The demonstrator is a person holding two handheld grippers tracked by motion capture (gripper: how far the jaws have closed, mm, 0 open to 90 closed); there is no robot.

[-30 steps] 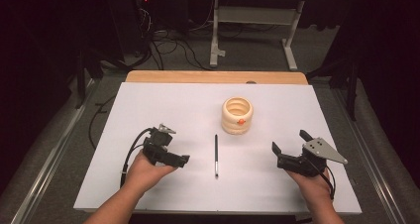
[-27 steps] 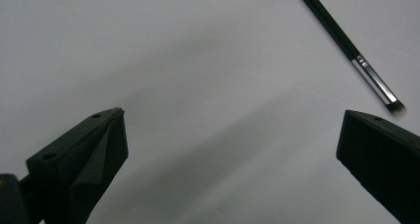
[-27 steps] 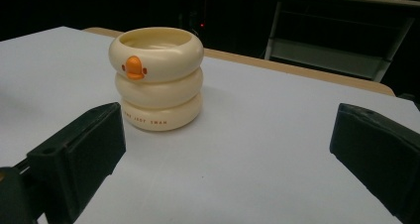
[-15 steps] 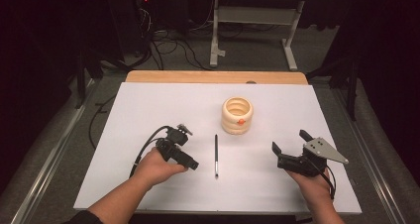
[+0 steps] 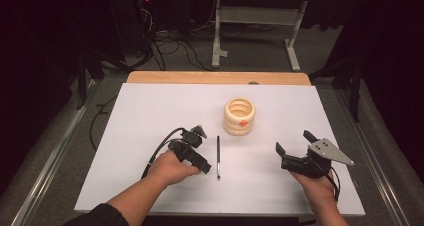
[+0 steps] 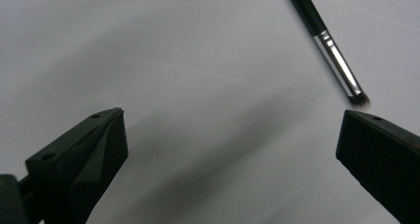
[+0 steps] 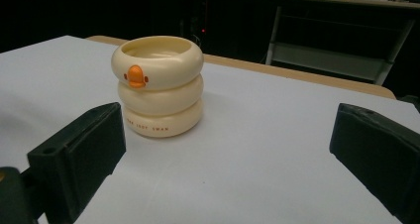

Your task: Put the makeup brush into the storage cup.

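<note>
A white tabletop (image 5: 150,111) is seen from above, with a thin black brush (image 5: 218,156) lying lengthwise near its middle and a cream holder (image 5: 239,116) shaped like three stacked rings, marked with a small orange beak, standing just beyond it. The left hand-held gripper (image 5: 206,169) is held low over the sheet just to the left of the brush, its jaws spread wide and nothing caught between them; in the left gripper view the brush (image 6: 329,48) is shown with its silver ferrule and dark bristle tip lying close to the right-hand jaw, though contact cannot be made out. The right hand-held gripper (image 5: 292,145) is held well apart at the right side of the tabletop, its jaws likewise parted and empty, and is pointed toward the holder (image 7: 158,85), which is framed between them in the right gripper view. A wooden edge (image 5: 215,77) is visible behind the white sheet.
</note>
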